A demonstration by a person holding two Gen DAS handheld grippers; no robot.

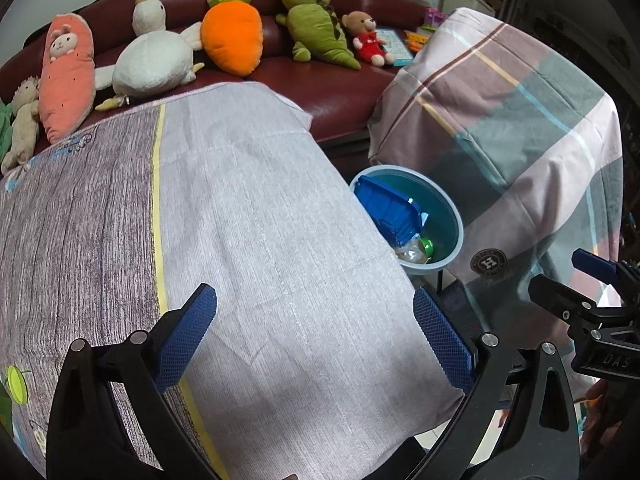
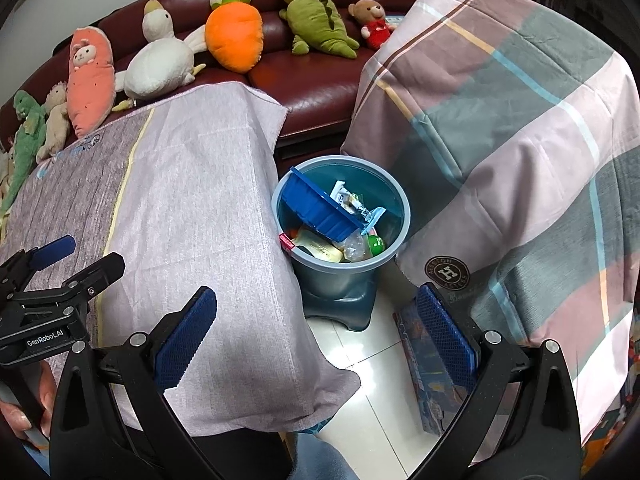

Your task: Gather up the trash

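A blue-grey trash bin (image 2: 394, 196) stands on the floor between two cloth-covered tables. It holds a blue plastic tray (image 2: 316, 204), wrappers (image 2: 352, 200), a crumpled clear bottle with a green cap (image 2: 362, 246) and other trash. The bin also shows in the left wrist view (image 1: 454, 216) with the blue tray (image 1: 388, 208). My left gripper (image 1: 316, 332) is open and empty above the lilac tablecloth (image 1: 260, 220). My right gripper (image 2: 316, 332) is open and empty, over the table's edge and the floor in front of the bin.
A plaid-covered table (image 2: 500, 140) stands at the right. A dark red sofa (image 2: 320, 92) with several plush toys, such as an orange carrot (image 2: 234, 40) and a green dinosaur (image 2: 316, 20), runs along the back. A printed flat box (image 2: 428, 364) lies on the white tile floor.
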